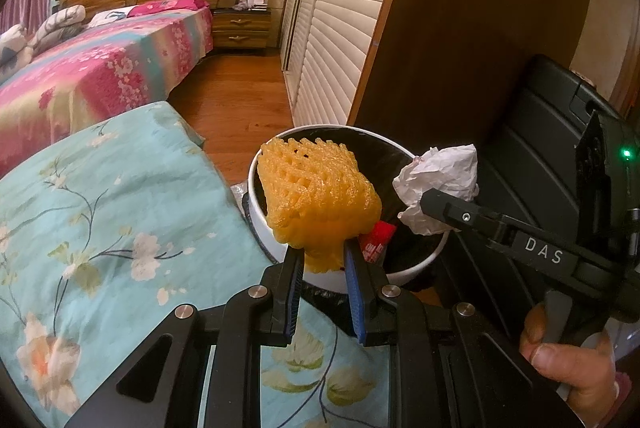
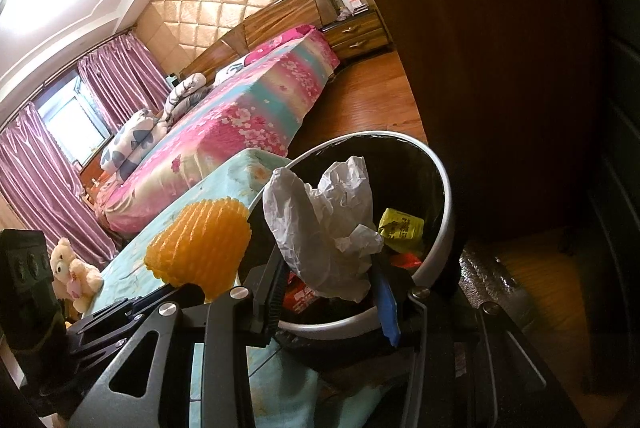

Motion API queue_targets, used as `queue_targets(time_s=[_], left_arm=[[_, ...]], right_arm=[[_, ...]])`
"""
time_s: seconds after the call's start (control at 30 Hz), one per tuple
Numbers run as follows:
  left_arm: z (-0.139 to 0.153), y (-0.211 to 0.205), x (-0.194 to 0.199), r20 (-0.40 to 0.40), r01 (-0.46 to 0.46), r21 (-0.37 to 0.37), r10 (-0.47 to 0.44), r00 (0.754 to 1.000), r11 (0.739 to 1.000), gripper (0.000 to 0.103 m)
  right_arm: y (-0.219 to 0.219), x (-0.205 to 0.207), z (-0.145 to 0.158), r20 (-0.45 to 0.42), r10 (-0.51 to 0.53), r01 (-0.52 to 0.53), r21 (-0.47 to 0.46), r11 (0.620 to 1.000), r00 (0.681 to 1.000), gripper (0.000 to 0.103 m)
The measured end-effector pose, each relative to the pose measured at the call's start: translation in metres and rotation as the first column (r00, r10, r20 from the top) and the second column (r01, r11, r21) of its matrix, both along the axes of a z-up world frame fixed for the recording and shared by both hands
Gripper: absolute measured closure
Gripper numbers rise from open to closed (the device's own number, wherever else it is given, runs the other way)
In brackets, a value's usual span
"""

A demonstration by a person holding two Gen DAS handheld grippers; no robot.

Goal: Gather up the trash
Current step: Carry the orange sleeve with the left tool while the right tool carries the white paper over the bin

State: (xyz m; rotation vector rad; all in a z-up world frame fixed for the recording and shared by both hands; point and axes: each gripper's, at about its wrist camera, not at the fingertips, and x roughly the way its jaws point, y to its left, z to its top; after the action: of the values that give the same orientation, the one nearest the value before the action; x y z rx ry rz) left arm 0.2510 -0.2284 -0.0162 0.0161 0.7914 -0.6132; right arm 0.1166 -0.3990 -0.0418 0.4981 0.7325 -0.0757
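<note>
Both pieces of trash are up over the bin [image 1: 416, 266] at once, which looks deliberate: held there, either one should fall straight in when let go. The left gripper [image 1: 322, 256] has its fingers [image 1: 294, 288] closed on the bottom end of a yellow foam net [image 1: 318, 196], the kind fruit comes wrapped in, so the net stands up above the near rim. The right gripper [image 2: 328, 292] pinches a crumpled white paper [image 2: 324, 228] between its fingers [image 2: 276, 292], and the paper hangs above the bin's mouth a little further right.

The bin is white outside with a black liner, and it sits on the wooden floor [image 1: 236, 96] just beside the table [image 1: 100, 196], which is covered in a pale blue flowered cloth. A red wrapper [image 1: 376, 242] and a yellow packet [image 2: 400, 228] already lie inside, so I'd guess the collecting is well along.

Dropping both seems the next step. The net is light and springy and hangs near the rim, so it might bounce out or catch on the edge unless it's moved more toward the middle first.
</note>
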Motion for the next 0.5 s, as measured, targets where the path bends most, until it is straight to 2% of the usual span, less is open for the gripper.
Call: queue_targets(time_s=[0.5], left_arm=[[-0.0024,-0.0056,0.0052,0.001,0.008,0.016,-0.009,1.0,1.0,0.083]], right_arm=[[-0.0073,0.003,-0.0007,-0.007,-0.016,0.016,0.0,1.0,1.0,0.062]])
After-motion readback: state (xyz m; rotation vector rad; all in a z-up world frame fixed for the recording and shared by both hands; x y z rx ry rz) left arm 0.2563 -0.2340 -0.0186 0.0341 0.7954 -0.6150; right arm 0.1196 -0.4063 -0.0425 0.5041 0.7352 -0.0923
